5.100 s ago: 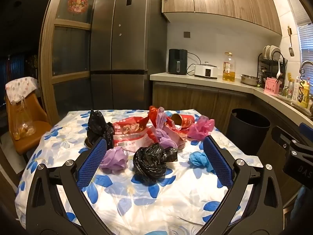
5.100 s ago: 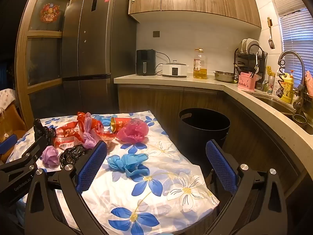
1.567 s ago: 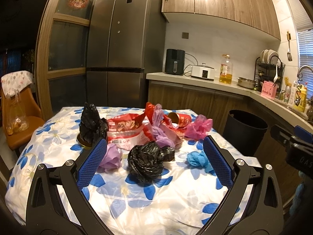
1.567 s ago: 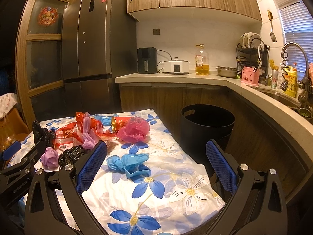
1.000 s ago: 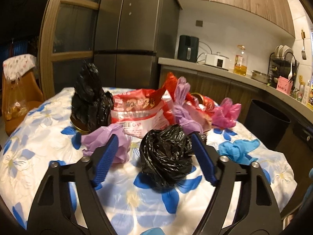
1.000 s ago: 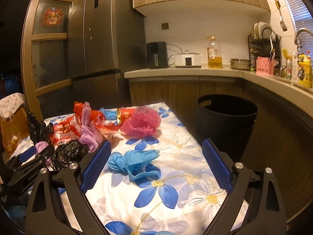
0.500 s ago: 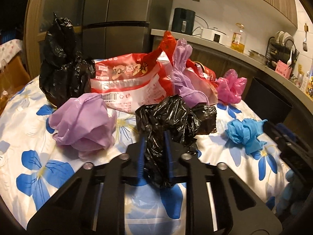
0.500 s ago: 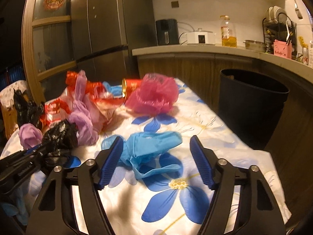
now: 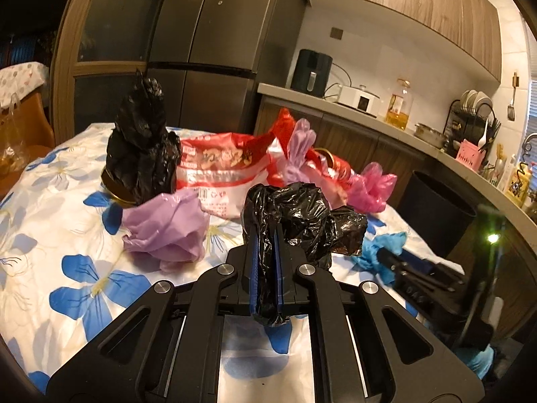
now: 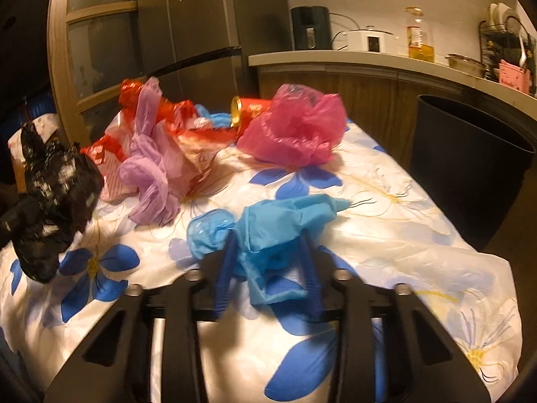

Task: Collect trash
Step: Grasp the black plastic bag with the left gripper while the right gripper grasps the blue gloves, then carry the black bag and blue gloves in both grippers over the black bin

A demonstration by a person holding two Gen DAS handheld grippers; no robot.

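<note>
My left gripper (image 9: 266, 262) is shut on a crumpled black bag (image 9: 302, 215) and holds it just above the flowered tablecloth (image 9: 67, 255); the bag also shows at the left of the right wrist view (image 10: 53, 188). My right gripper (image 10: 268, 262) has its blue pads around a crumpled blue bag (image 10: 272, 228) lying on the cloth, the jaws narrowed with a gap still between them. More trash lies beyond: a purple bag (image 9: 164, 228), a tall black bag (image 9: 141, 154), a red snack wrapper (image 9: 221, 171), a pink bag (image 10: 295, 127) and a red can (image 10: 248, 110).
A black trash bin (image 10: 470, 161) stands on the floor right of the table, in front of the wooden counter (image 10: 369, 60). A fridge (image 9: 214, 43) stands behind the table. An orange chair (image 9: 20, 134) is at the far left. The right gripper's body (image 9: 423, 285) shows low right.
My left gripper closed on the black bag and lifted it slightly. My right gripper moved down and forward onto the blue bag and its jaws narrowed around it.
</note>
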